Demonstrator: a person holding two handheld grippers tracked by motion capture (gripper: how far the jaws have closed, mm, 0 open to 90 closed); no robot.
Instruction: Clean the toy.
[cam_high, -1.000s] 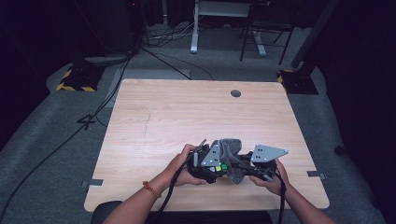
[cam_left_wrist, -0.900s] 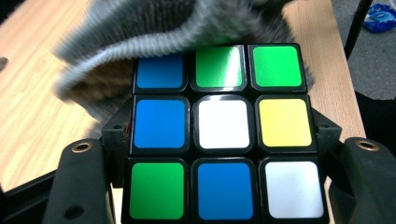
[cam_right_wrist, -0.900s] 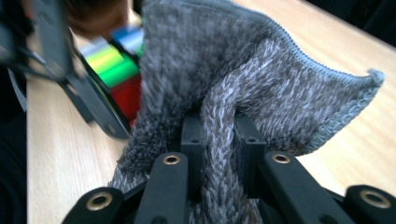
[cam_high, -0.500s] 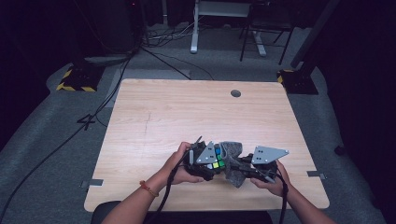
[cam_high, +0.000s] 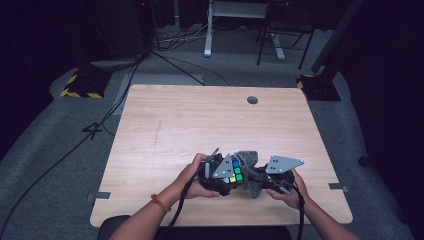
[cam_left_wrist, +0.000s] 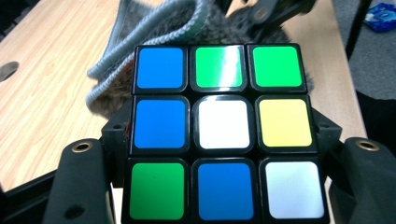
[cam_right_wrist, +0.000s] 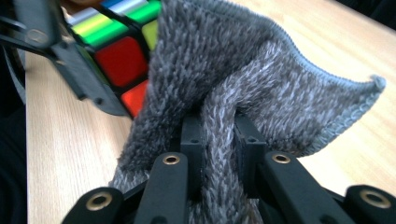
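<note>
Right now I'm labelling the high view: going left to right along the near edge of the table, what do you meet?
The person's left hand → puzzle cube held in the left tongs → grey cloth → grey three-cornered plate of the right tongs → the person's right hand.

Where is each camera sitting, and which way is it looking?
High view: above the table, looking forward and down; forearms, both hands.
Left gripper view: rides the left gripper, facing the puzzle cube; black fingers.
Right gripper view: rides the right gripper, facing the grey cloth.
All share cube and cloth.
</note>
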